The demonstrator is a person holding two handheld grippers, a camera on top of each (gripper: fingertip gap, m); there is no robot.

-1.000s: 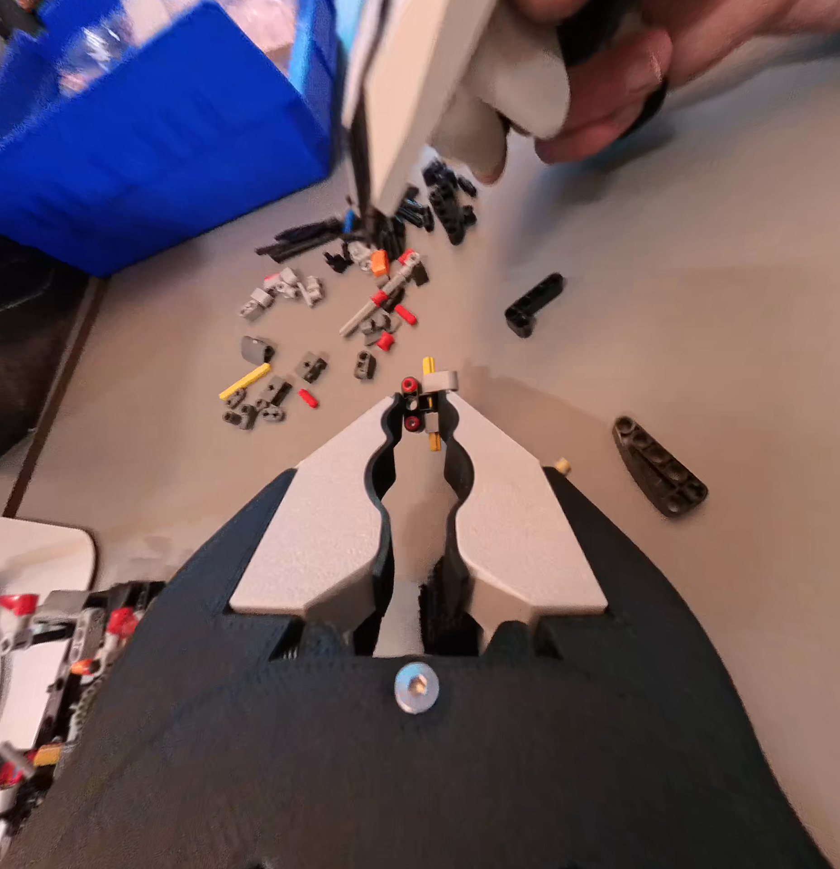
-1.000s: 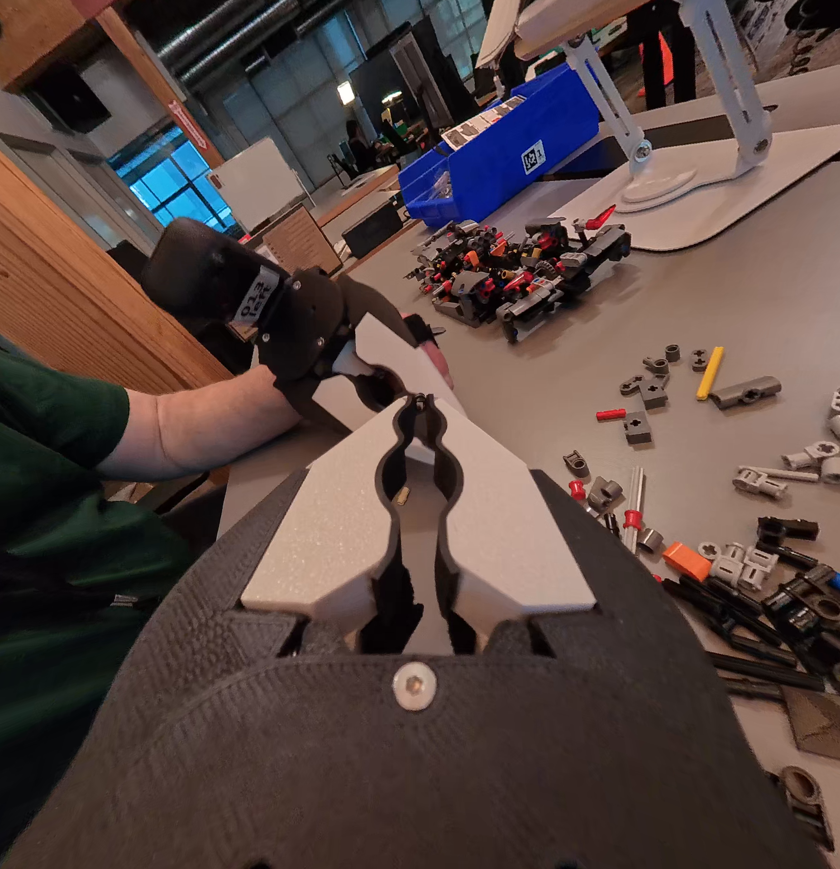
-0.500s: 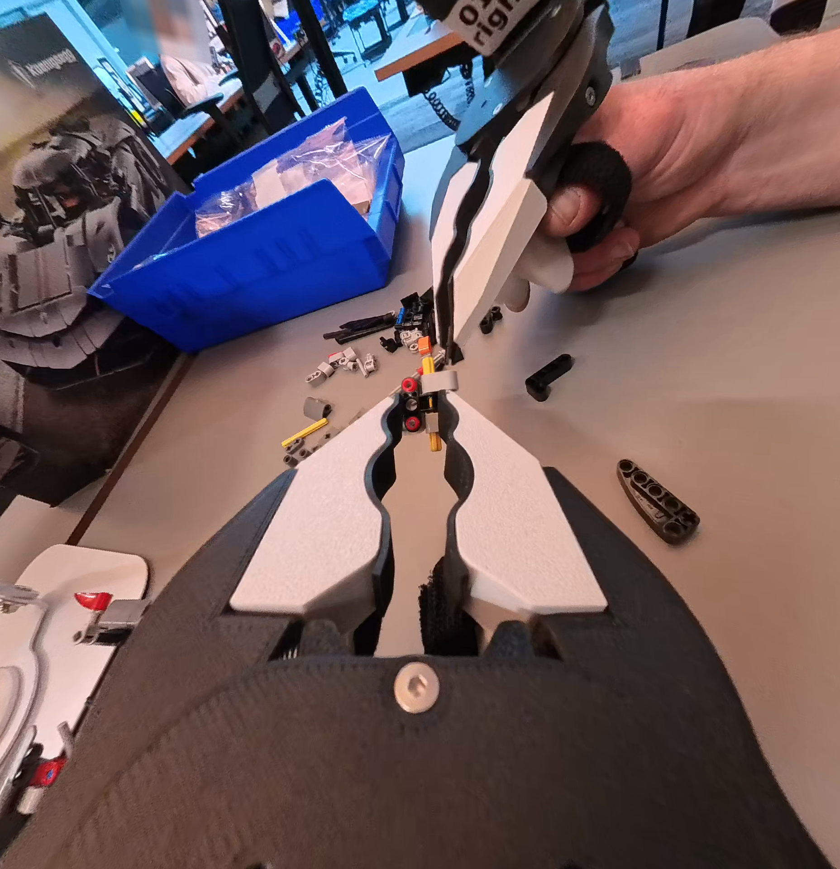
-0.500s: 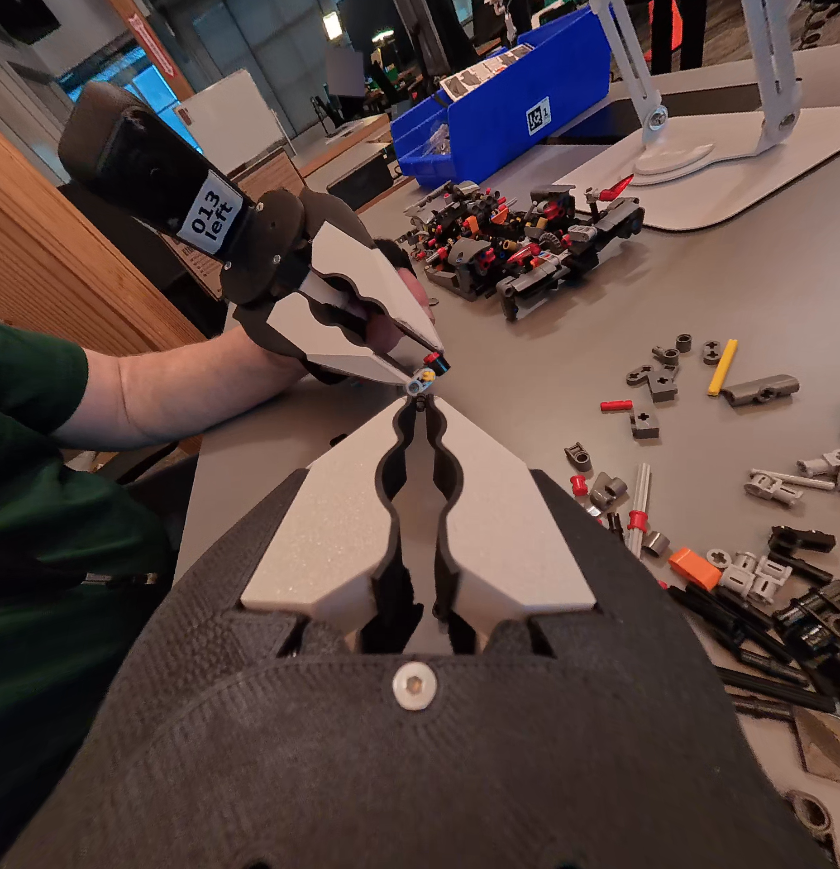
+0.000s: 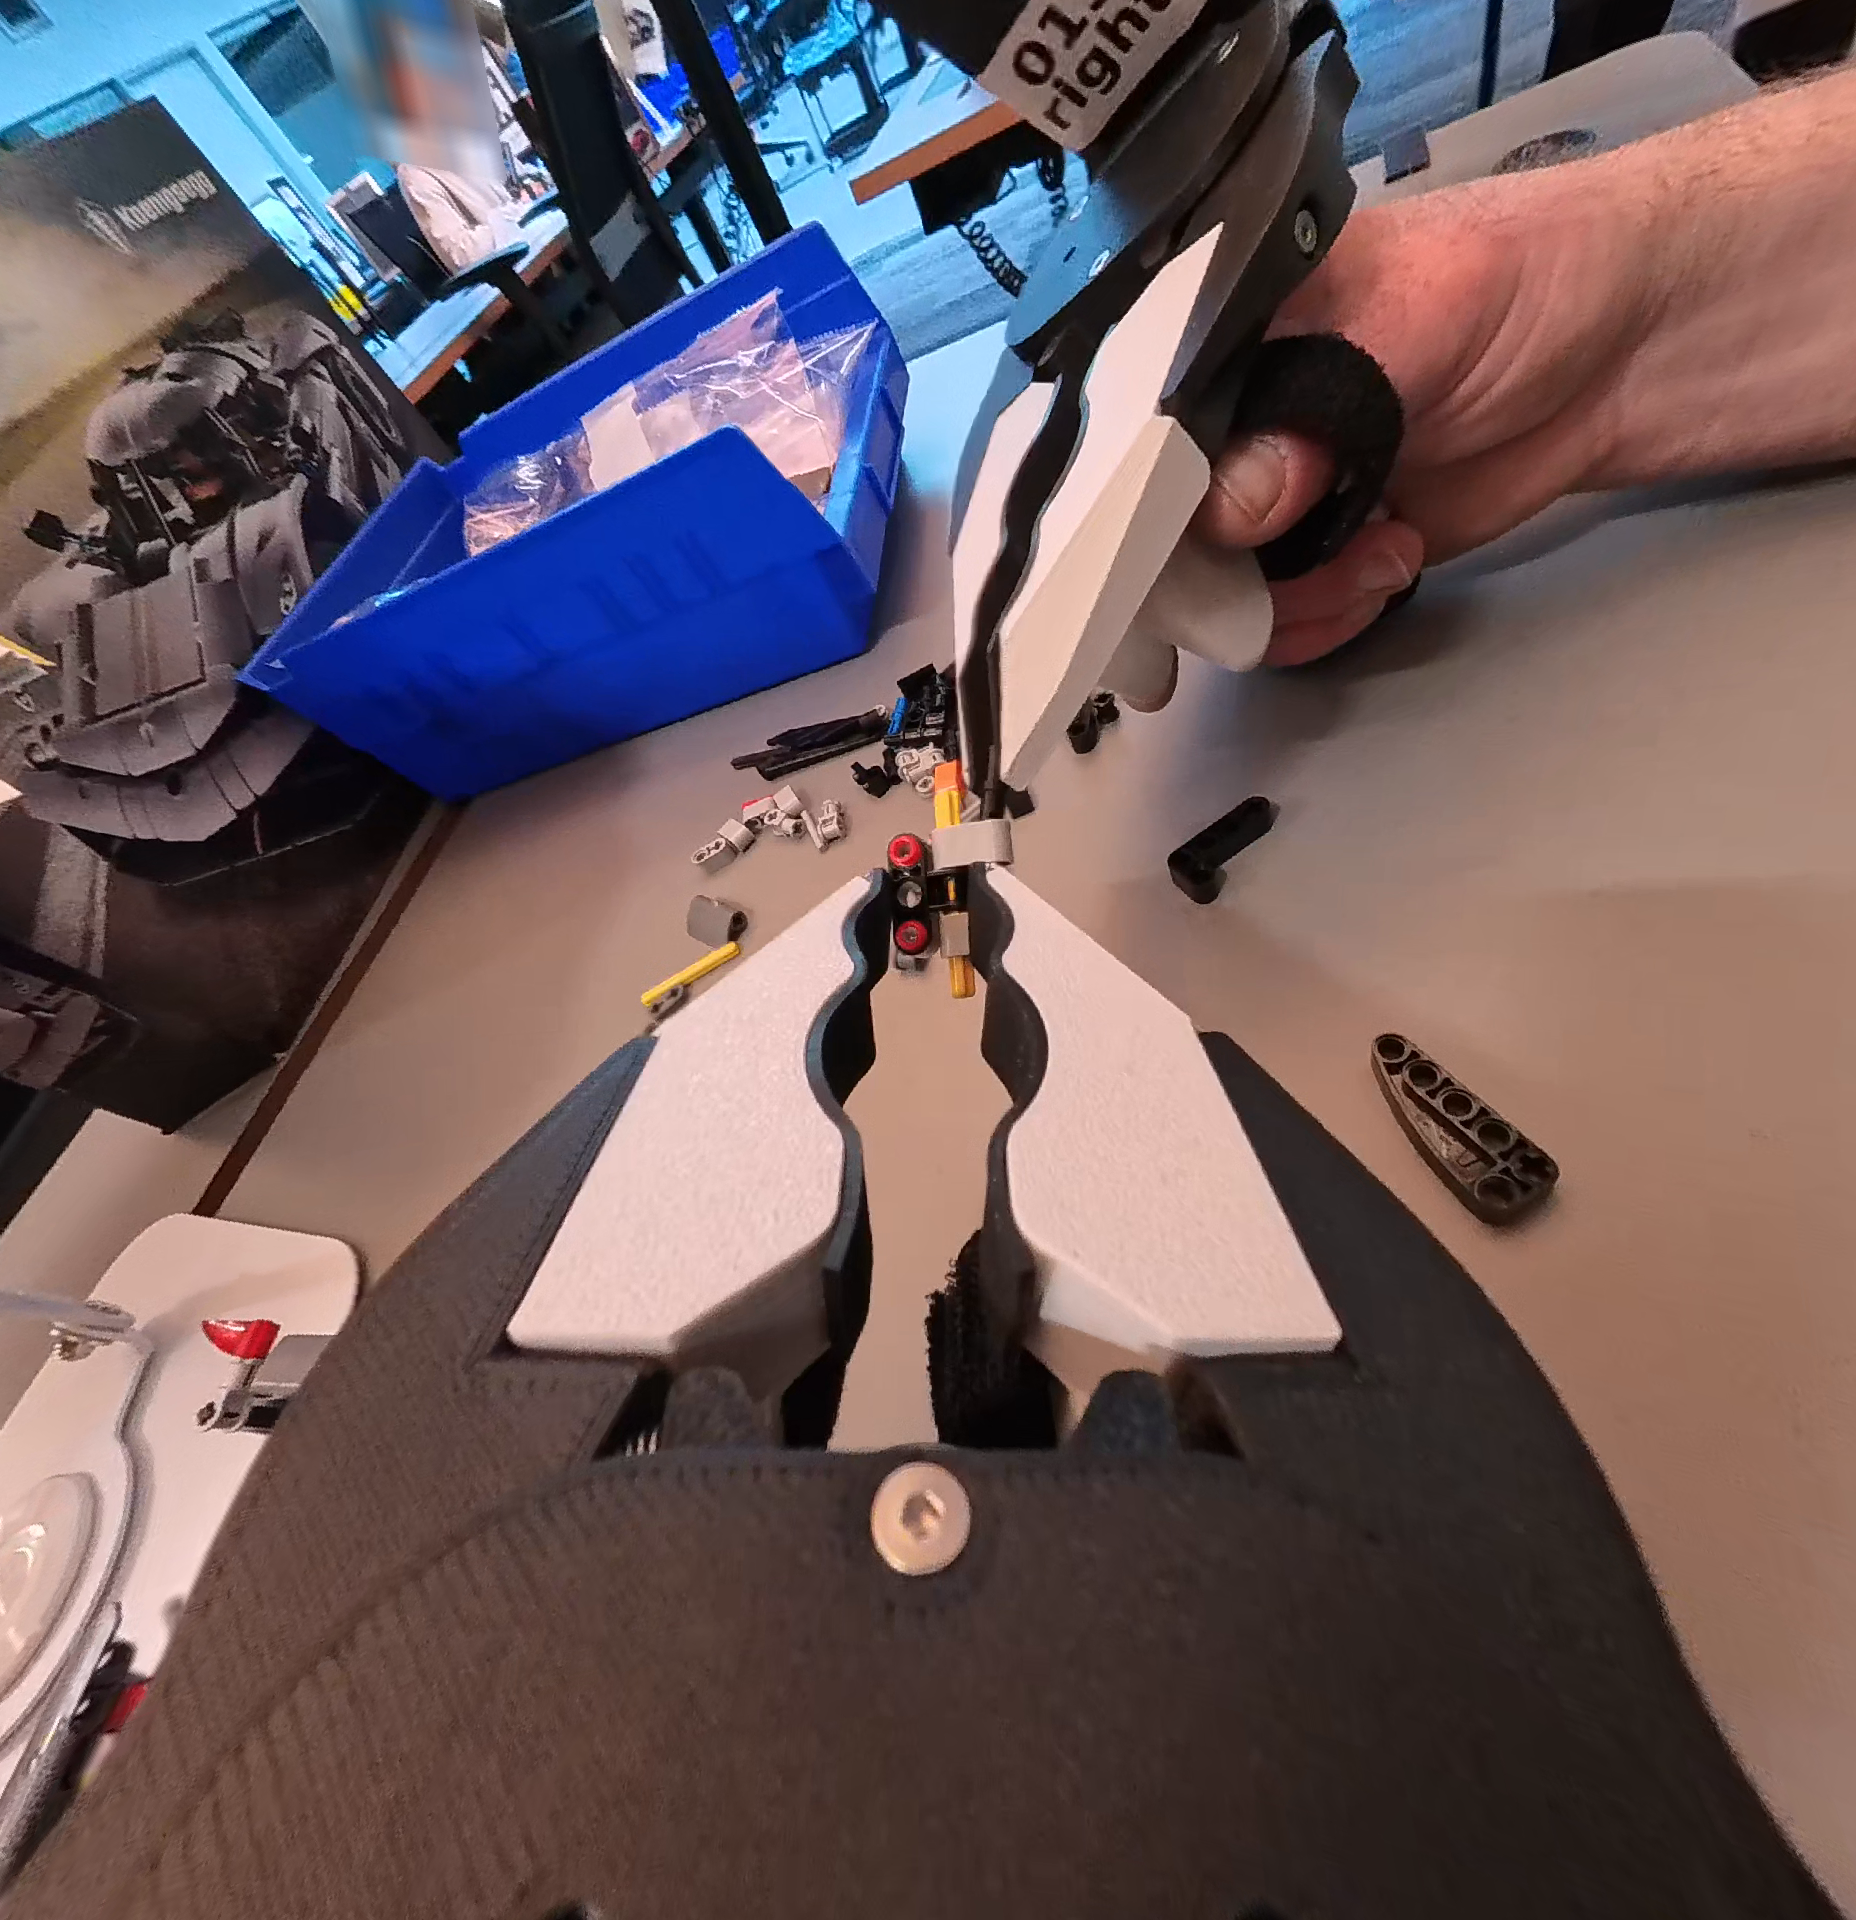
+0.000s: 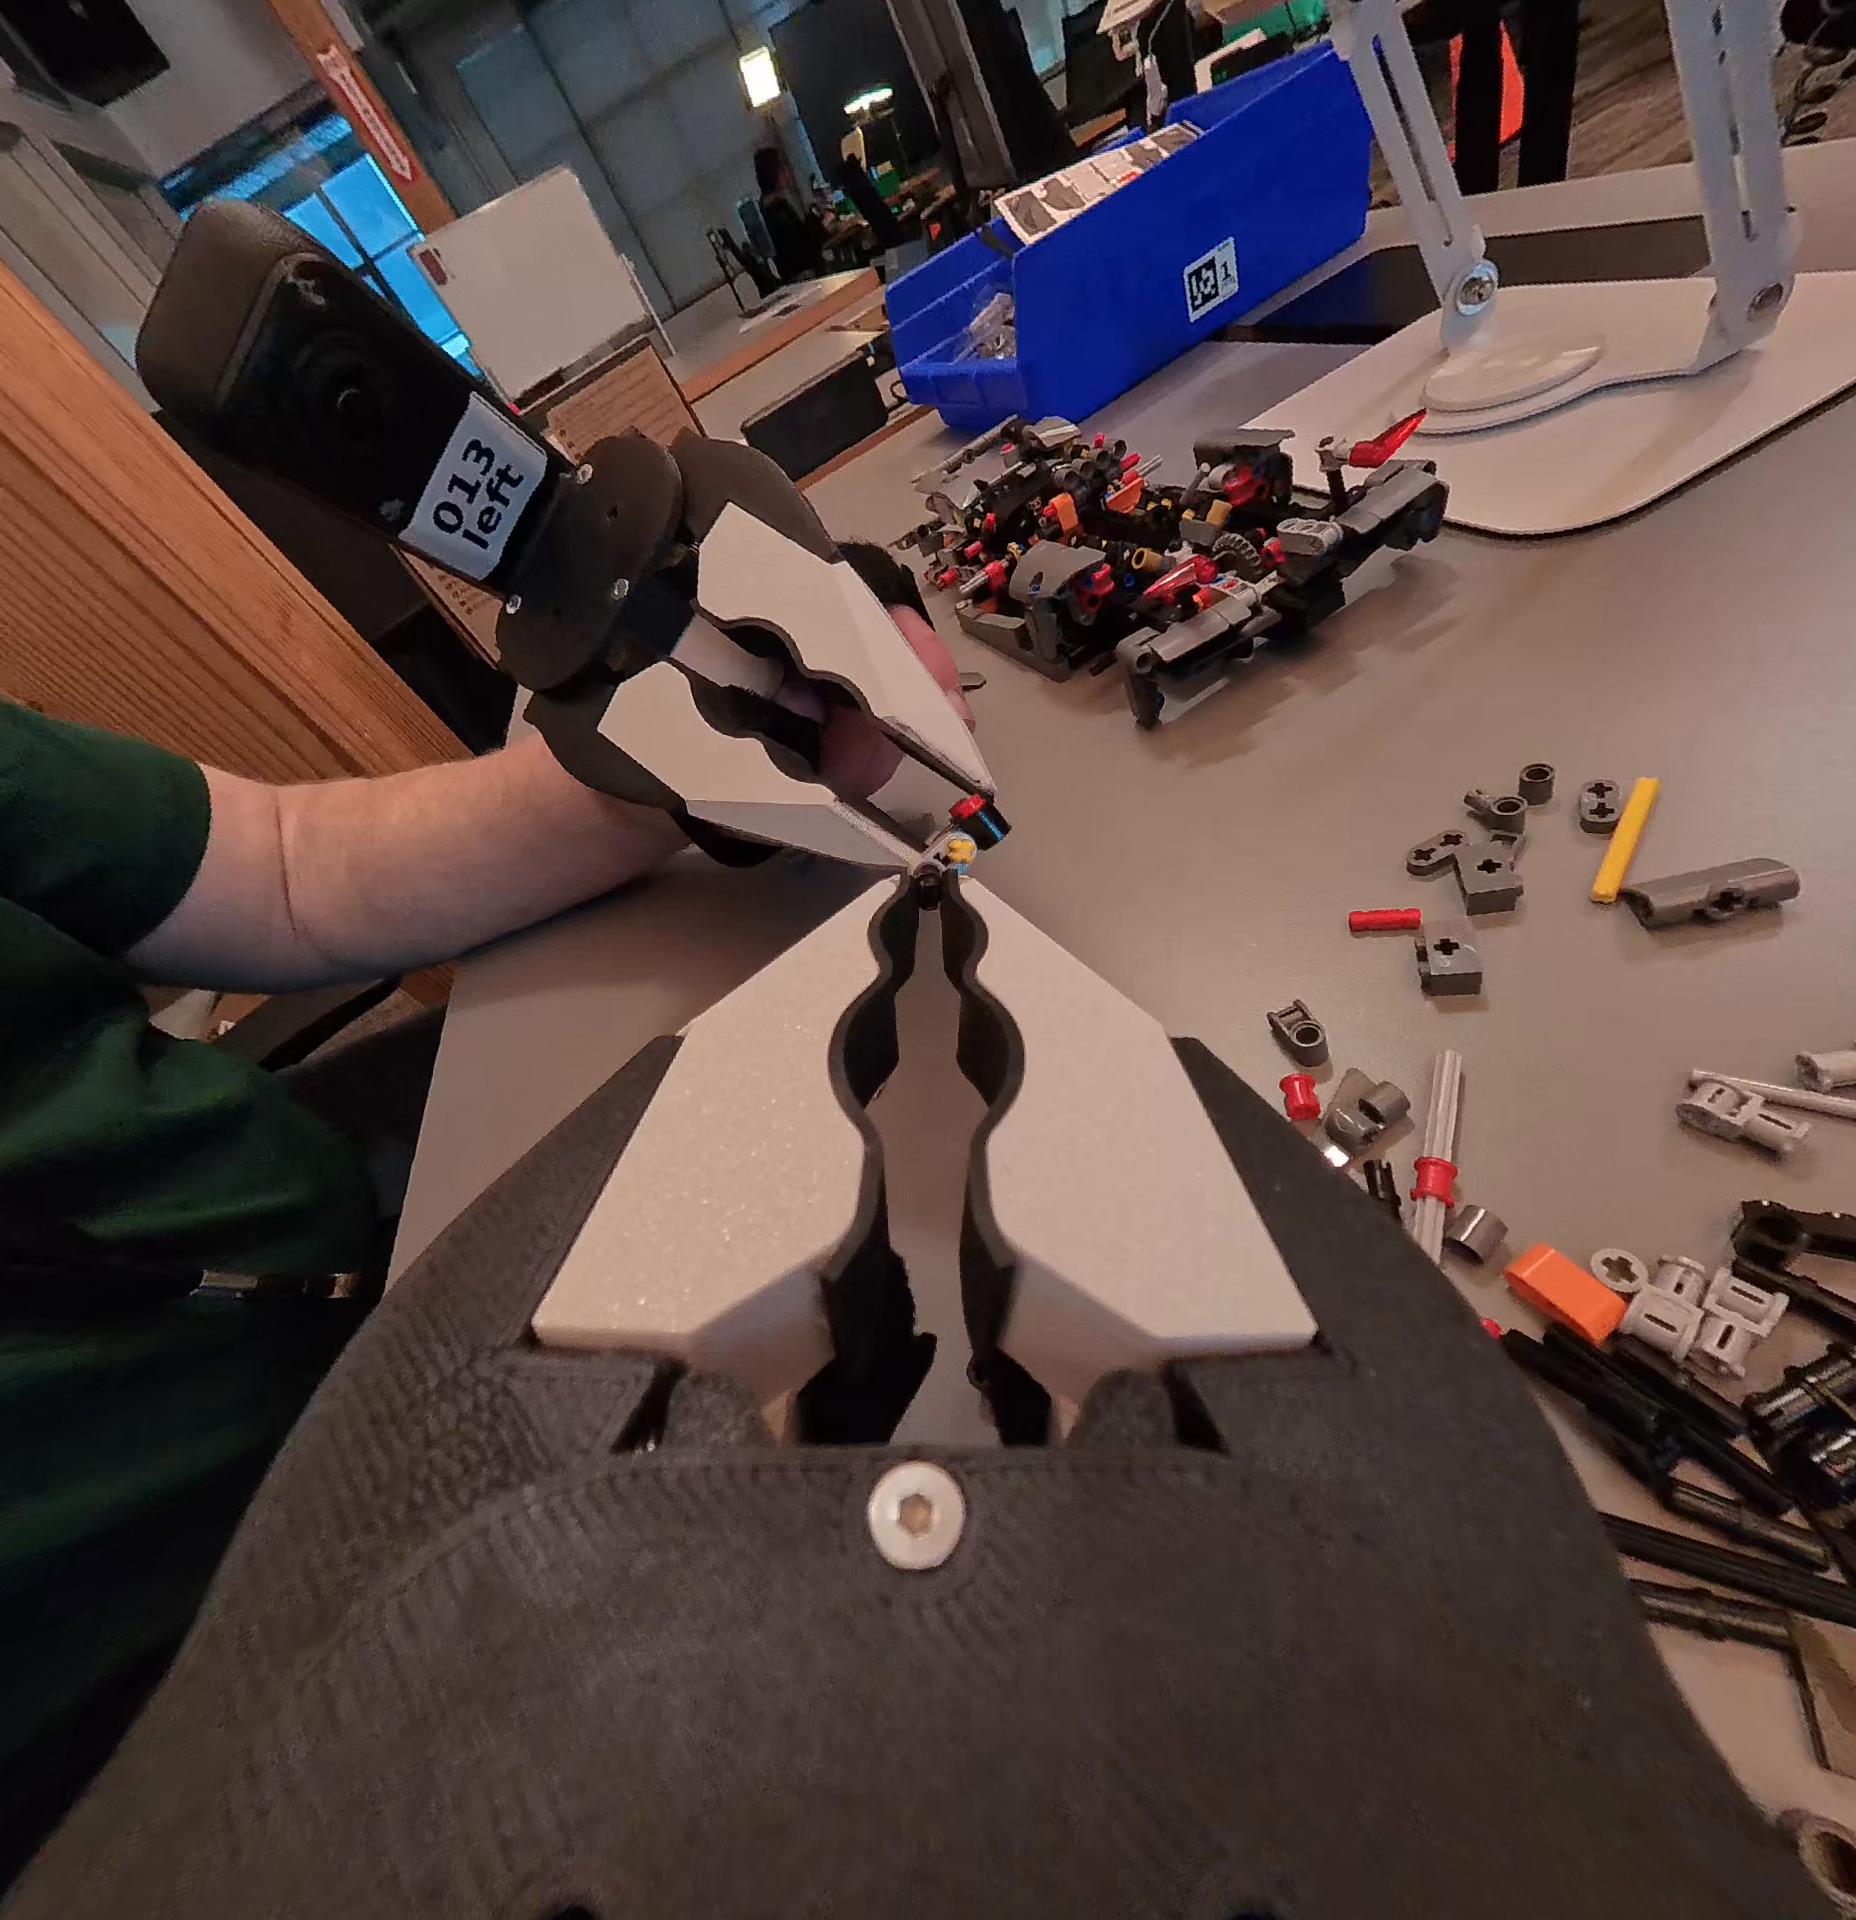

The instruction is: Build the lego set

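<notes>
The left gripper [image 5: 929,914] is clamped on a small lego piece [image 5: 929,909]. The right gripper [image 6: 929,888] pinches a tiny black pin against it. The half-built car [image 6: 1173,566] sits far behind, with many loose parts [image 6: 1475,883] left on the right.

**Writing in view: where you will find it**

Your right gripper [image 5: 991,800] carries a white label [image 5: 1085,52] with black print on its dark body, seen from the left wrist view. Your left gripper [image 6: 945,831] bears a matching white label [image 6: 474,488] on its body. On the counter, the blue bin [image 6: 1111,301] has a small white sticker [image 6: 1210,278] with a square code and a digit on its side wall, and a printed sheet [image 6: 1100,177] lies across its top. A dark box [image 5: 124,520] at the left shows a pale brand word near its top. A red sign [image 6: 368,114] hangs on the wooden post, too small to read.
</notes>
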